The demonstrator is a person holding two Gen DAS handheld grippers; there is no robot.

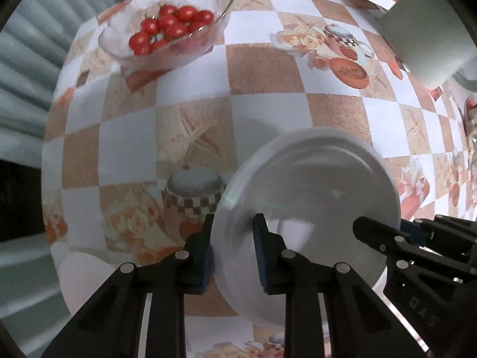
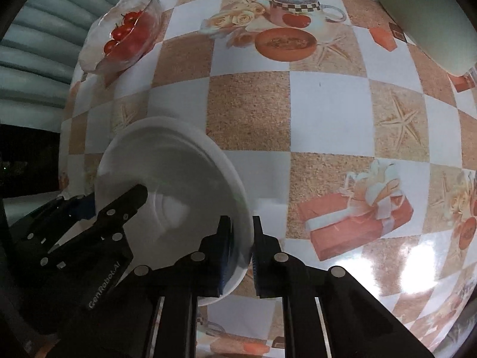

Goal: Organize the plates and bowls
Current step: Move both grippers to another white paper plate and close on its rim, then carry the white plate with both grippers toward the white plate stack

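A white bowl hangs above the checked tablecloth, held by both grippers. My left gripper is shut on the bowl's left rim, one finger inside and one outside. My right gripper is shut on the bowl's right rim in the same way. Each gripper also shows in the other's view: the right one at the bowl's right edge, the left one at its left edge. A glass bowl of cherry tomatoes stands at the far left of the table; it also shows in the right wrist view.
The table has a checked cloth printed with teapots, roses and gift boxes. A pale cylindrical container stands at the far right, also in the right wrist view. A ribbed grey-blue surface lies beyond the table's left edge.
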